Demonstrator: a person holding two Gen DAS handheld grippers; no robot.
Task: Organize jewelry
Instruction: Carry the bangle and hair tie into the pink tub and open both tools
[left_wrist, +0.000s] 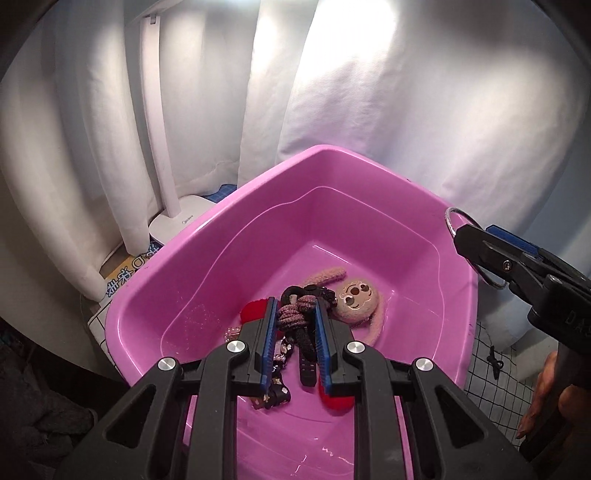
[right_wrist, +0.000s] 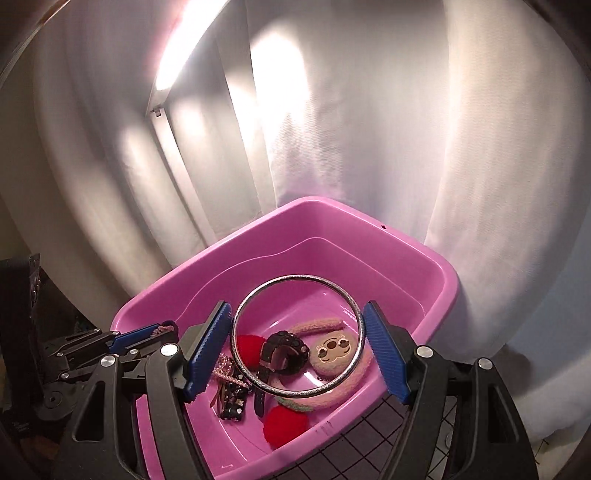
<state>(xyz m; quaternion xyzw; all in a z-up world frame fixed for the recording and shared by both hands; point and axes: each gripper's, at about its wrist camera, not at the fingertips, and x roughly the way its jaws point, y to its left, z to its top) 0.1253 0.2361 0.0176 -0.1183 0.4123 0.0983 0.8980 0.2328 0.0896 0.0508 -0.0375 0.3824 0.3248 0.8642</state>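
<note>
A pink plastic tub (left_wrist: 192, 258) (right_wrist: 424, 280) holds a pile of accessories: a plush sloth-face headband (left_wrist: 356, 295) (right_wrist: 332, 350), red pompoms (right_wrist: 284, 424), a black watch (right_wrist: 284, 350) and small clips (right_wrist: 229, 402). My left gripper (left_wrist: 295, 314) is over the tub, shut on a mauve hair scrunchie (left_wrist: 293, 314). My right gripper (right_wrist: 297, 339) is shut on a silver bangle (right_wrist: 297, 332) and holds it above the tub's near right rim; the bangle also shows in the left wrist view (left_wrist: 452, 221).
A white desk lamp (left_wrist: 173, 218) stands behind the tub at the left. White curtains (left_wrist: 369, 110) hang close behind. A black grid mat (right_wrist: 369, 443) lies under the tub. A blue-lettered box (left_wrist: 122, 277) sits at the left.
</note>
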